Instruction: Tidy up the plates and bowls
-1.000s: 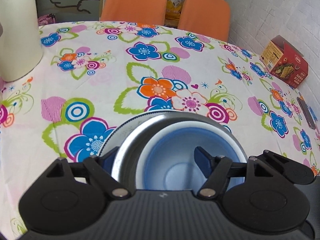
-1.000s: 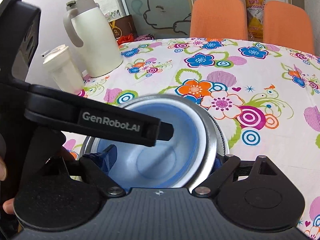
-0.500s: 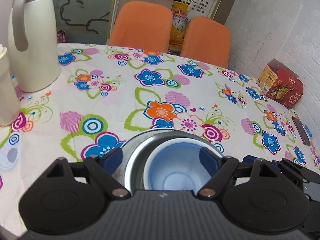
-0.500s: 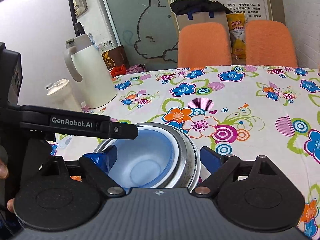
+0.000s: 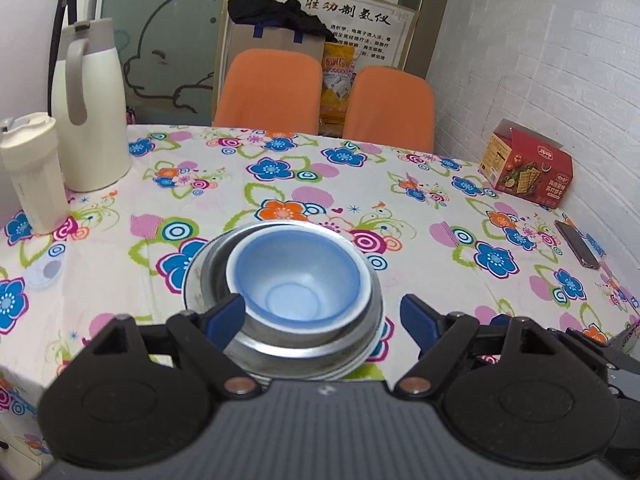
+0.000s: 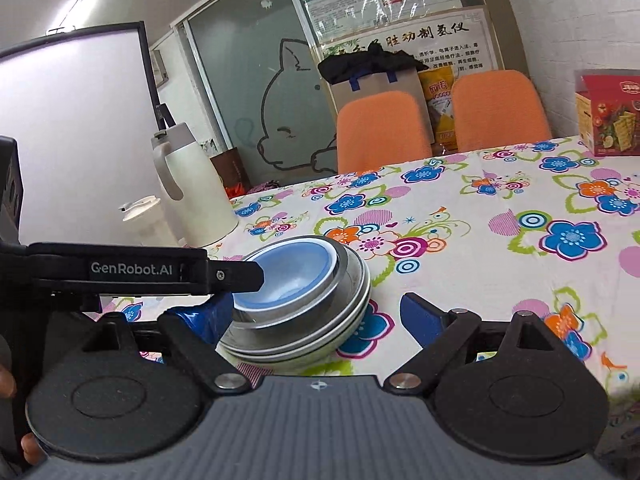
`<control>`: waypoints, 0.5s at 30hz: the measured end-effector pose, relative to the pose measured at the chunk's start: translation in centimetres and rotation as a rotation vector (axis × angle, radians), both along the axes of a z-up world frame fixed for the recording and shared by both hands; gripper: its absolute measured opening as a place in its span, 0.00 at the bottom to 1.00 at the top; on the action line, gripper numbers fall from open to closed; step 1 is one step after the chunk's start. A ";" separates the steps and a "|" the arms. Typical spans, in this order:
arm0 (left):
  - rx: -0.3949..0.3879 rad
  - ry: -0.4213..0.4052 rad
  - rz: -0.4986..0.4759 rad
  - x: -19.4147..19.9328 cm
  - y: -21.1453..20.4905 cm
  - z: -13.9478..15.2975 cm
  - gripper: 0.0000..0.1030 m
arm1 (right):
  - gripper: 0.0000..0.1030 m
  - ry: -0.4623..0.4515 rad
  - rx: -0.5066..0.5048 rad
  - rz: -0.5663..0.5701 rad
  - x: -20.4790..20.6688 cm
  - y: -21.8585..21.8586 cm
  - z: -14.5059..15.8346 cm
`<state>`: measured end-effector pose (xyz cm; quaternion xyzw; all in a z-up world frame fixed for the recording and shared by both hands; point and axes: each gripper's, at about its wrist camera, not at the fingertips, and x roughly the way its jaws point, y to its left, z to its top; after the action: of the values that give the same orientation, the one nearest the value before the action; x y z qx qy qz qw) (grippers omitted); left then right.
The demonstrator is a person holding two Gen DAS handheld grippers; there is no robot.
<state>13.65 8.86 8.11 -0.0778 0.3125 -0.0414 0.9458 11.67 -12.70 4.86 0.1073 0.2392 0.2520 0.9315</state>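
Left gripper point(image 5: 322, 314) and right gripper point(image 6: 316, 314) – both jaws spread wide, holding nothing. Lower centre: blue bowl point(image 5: 296, 276) nested in metal bowl point(image 5: 224, 256) on tablecloth point(image 5: 420, 216). Upper left – white jug point(image 5: 90, 120).

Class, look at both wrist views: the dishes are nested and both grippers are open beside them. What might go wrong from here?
1. The blue bowl sits off-centre in the steel bowl, so a bump may rock the stack.
2. The left gripper has a fingertip close to the steel rim; moving away sideways might drag the stack across the tablecloth.
3. The right gripper is close too, so the two grippers may knock each other.
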 end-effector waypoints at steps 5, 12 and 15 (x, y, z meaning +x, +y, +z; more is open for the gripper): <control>0.006 -0.078 0.033 -4.9 -3.0 -0.6 0.81 | 0.75 -0.046 0.051 -0.077 -4.0 -2.7 -0.9; 0.037 -0.204 0.049 -11.7 -5.6 0.0 0.97 | 0.76 -0.228 -0.013 -0.225 -10.8 -5.1 -0.2; 0.094 -0.278 0.070 -14.4 -6.1 0.5 0.97 | 0.76 -0.252 -0.036 -0.255 -11.4 -5.3 -0.2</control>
<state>-0.76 2.78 8.63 -0.0378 0.1772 -0.0042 0.9834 0.24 -18.04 4.70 0.0879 0.1092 0.1388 0.9803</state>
